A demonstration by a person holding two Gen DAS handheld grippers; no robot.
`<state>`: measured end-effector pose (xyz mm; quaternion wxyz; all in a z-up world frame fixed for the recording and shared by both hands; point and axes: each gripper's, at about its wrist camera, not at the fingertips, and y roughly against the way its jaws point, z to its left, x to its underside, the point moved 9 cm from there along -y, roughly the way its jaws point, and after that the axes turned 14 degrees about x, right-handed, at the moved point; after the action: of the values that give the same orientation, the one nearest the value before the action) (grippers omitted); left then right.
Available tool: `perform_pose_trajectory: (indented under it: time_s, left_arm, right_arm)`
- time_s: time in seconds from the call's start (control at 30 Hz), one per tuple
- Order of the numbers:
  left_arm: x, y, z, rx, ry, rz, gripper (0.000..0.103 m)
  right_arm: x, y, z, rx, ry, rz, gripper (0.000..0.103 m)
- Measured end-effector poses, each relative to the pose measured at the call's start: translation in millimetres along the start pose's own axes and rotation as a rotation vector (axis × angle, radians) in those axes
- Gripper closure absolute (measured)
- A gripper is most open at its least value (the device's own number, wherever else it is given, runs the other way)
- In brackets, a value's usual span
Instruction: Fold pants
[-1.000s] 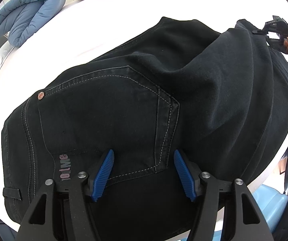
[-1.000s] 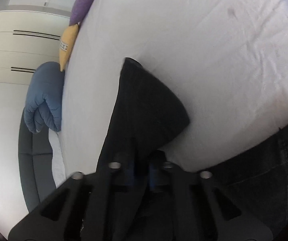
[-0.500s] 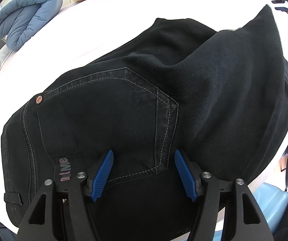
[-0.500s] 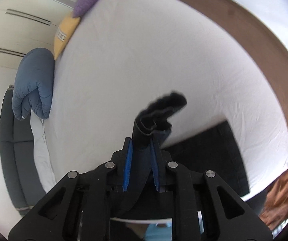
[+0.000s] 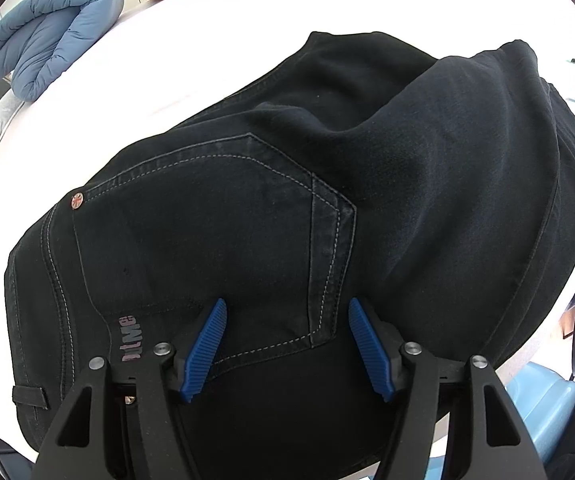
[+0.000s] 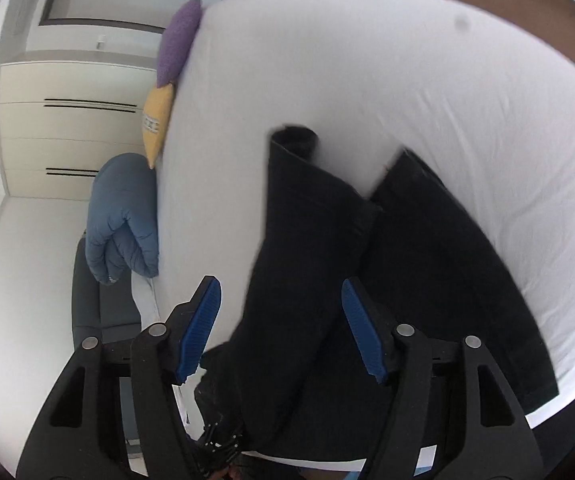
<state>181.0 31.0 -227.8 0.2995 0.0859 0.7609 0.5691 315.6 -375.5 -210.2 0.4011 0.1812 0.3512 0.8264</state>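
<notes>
- Black denim pants [image 5: 271,232]: they fill the centre of your left wrist view, lying on the white bed sheet [image 5: 215,40]. The back pocket with pale stitching faces up, a copper rivet [image 5: 77,201] sits at its corner at mid-left, and a pinkish logo patch [image 5: 128,338] shows at lower left.
- Folded-over leg [image 5: 467,184]: it lies draped across the right half of that view, on top of the seat area.
- Your left gripper [image 5: 287,344]: its blue ribbed pads are spread wide at bottom centre, over the pocket's lower edge, pinching nothing.
- Your right gripper [image 6: 281,328]: its blue pads are spread wide at bottom centre; a pant leg [image 6: 299,240] runs up between them, and you cannot tell whether cloth touches either pad.
- Second dark leg panel [image 6: 447,264]: it lies flat at the right of your right wrist view.
- Blue padded quilted cushion [image 5: 47,36]: upper left, at the bed's edge.
- Yellow pillow [image 6: 157,120] and purple pillow [image 6: 179,40]: upper left of your right wrist view, along the mattress edge.
- Cream cabinet with dark handles [image 6: 67,120]: far left.
</notes>
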Motion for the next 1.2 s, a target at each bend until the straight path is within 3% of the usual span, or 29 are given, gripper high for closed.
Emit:
perform_pose_trajectory:
  time_s: [0.1, 0.23, 0.27, 0.33, 0.37, 0.43, 0.5, 0.6, 0.67, 0.77, 0.87, 1.07, 1.2]
  left_arm:
    - [-1, 0, -1, -0.003, -0.002, 0.007, 0.037]
    - [-2, 0, -1, -0.003, 0.0, 0.001, 0.036]
    - [-2, 0, -1, -0.003, 0.001, -0.002, 0.036]
    - [-1, 1, -1, -0.002, 0.002, -0.009, 0.036]
    - [0, 2, 0, -0.001, 0.0, -0.012, 0.036]
    - [2, 2, 0, 0.001, -0.001, -0.015, 0.036]
    - [4, 2, 1, 0.002, -0.003, -0.017, 0.036]
    - [6, 3, 2, 0.007, -0.008, -0.019, 0.036]
    - [6, 3, 2, 0.011, -0.012, -0.019, 0.035]
    - [5, 4, 4, 0.022, -0.022, -0.019, 0.034]
    - [4, 5, 5, 0.032, -0.039, -0.012, 0.033]
    - [1, 6, 7, 0.026, -0.067, -0.016, 0.025]
    - [3, 9, 10, 0.012, -0.057, -0.021, 0.019]
  right_arm:
    - [7, -37, -15, -0.039, -0.086, 0.02, 0.047]
    - [3, -44, -9, -0.064, -0.095, -0.011, 0.051]
    - [2, -48, -9, -0.056, -0.097, -0.015, 0.055]
    - [0, -49, -21, -0.064, -0.128, -0.013, 0.073]
    - [0, -53, -25, -0.073, -0.149, -0.014, 0.076]
    - [0, -53, -32, -0.057, -0.15, -0.023, 0.096]
    - [2, -43, -38, -0.031, -0.123, -0.061, 0.1]
    - [6, -4, -38, -0.046, -0.117, -0.149, 0.101]
    - [23, 26, -40, -0.063, -0.108, -0.196, 0.101]
    - [52, 63, -55, -0.021, -0.083, -0.275, 0.101]
    - [79, 85, -81, -0.01, -0.129, -0.304, 0.101]
    - [123, 86, -155, 0.092, -0.246, -0.309, 0.101]
    - [122, 77, -176, 0.083, -0.277, -0.307, 0.102]
